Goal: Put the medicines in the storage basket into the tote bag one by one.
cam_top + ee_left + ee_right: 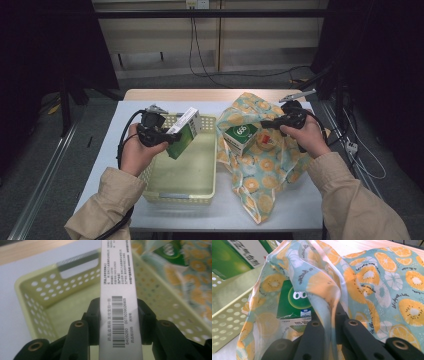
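left gripper (172,136) clamped on a green-and-white medicine box (184,132), held tilted above the yellow-green perforated basket (207,192); lower it level before letting go. right gripper (263,124) pinches the fruit-print bag (260,165) open, a second green box (240,136) inside.

A green and white carton (184,132) printed with a black barcode is clamped between the black jaws of the left gripper (172,136). Below it, a pale yellow-green perforated basket (177,192) is seen. A light blue cloth (260,165) patterned with orange and white citrus slices is pinched by the black right gripper (265,123); beside that gripper a green and white box (239,136) is wrapped.
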### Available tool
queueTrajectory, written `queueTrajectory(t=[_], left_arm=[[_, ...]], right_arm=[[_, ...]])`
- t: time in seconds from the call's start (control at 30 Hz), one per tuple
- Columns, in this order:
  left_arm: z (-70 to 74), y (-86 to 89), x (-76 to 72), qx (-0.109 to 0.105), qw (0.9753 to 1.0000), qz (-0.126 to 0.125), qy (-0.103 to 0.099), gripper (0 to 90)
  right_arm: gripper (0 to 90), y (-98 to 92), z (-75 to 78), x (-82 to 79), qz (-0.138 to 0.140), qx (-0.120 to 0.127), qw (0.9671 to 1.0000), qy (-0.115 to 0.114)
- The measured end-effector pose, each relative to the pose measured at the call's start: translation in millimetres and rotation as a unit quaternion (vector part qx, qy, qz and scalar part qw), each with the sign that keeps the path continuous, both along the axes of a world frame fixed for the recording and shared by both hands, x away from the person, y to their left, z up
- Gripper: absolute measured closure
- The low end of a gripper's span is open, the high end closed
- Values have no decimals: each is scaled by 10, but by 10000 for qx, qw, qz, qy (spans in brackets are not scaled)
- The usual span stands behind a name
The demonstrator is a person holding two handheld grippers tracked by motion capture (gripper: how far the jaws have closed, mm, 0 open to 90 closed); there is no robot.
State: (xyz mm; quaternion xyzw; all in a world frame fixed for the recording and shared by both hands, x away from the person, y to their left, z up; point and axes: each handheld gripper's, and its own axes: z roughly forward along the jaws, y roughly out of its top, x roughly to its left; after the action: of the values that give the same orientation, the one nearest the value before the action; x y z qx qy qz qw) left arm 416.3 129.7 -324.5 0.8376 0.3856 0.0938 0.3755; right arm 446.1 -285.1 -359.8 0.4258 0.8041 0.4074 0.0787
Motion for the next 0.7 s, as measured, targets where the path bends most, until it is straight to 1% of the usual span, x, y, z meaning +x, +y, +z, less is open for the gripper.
queueTrajectory(t=[0.03,0.1,0.2,0.23,0.33,0.4,0.47,0.53,0.57,0.67,0.7], left_arm=[[48,-21,-22,-79,9999,-110,5,627],[129,-87,-78,-128,9995,-275,-43,627],[215,-210,-162,-145,9986,-502,-87,627],[250,-271,-197,-143,9978,-635,-127,627],[300,-420,-268,-144,9959,-881,-146,627],[302,-544,-300,-84,9943,-1055,-158,627],[280,-646,-313,-59,9930,-1177,-105,626],[247,-736,-320,-21,9918,-1275,-91,626],[233,-765,-319,-29,9912,-1325,-51,626],[150,-886,-314,140,9898,-1415,22,626],[151,-898,-310,103,9897,-1428,16,626]], right_arm=[[894,0,2,-1,2,6,10000,-7],[893,-3,8,-2,1,19,10000,-5],[893,-10,21,-4,-14,12,10000,-14],[893,-11,25,-4,-16,12,10000,-18],[893,-9,50,-4,-9,8,10000,-23],[893,-5,69,-4,-9,11,10000,-33],[893,-2,90,-4,-2,7,10000,-50],[893,-1,106,-6,1,4,10000,-57],[893,-4,114,-6,11,5,10000,-71],[893,-11,121,-10,5,4,10000,-67],[893,-15,121,-11,1,-1,10000,-68]])
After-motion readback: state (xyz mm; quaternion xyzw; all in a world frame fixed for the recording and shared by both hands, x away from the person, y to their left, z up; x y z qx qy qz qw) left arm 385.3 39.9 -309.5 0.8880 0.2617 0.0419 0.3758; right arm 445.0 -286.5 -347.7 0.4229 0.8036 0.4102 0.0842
